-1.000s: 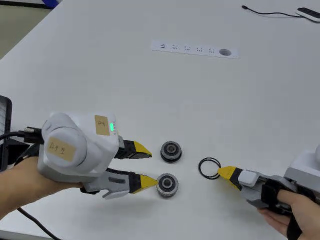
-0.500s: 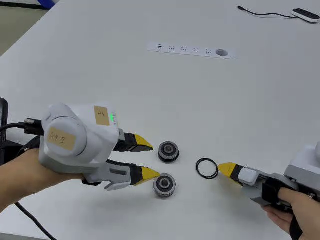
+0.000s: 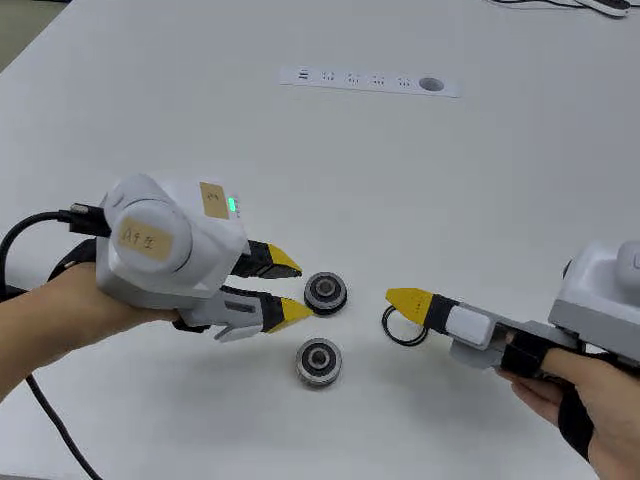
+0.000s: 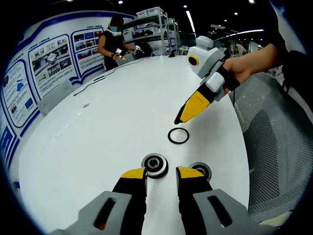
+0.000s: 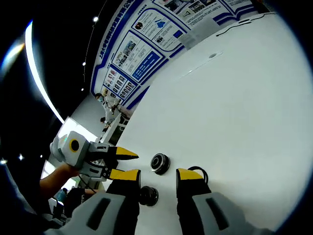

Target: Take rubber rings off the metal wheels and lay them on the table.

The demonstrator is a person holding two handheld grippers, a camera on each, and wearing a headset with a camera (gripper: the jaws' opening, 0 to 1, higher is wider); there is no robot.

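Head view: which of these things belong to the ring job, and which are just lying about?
Job:
- far wheel
- near wheel
- loose rubber ring, on the table
- left gripper, open
- right gripper, open

Lying about:
- power strip
- wall posters

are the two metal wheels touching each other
Apart. The head view shows bare table between the far wheel and the near wheel.
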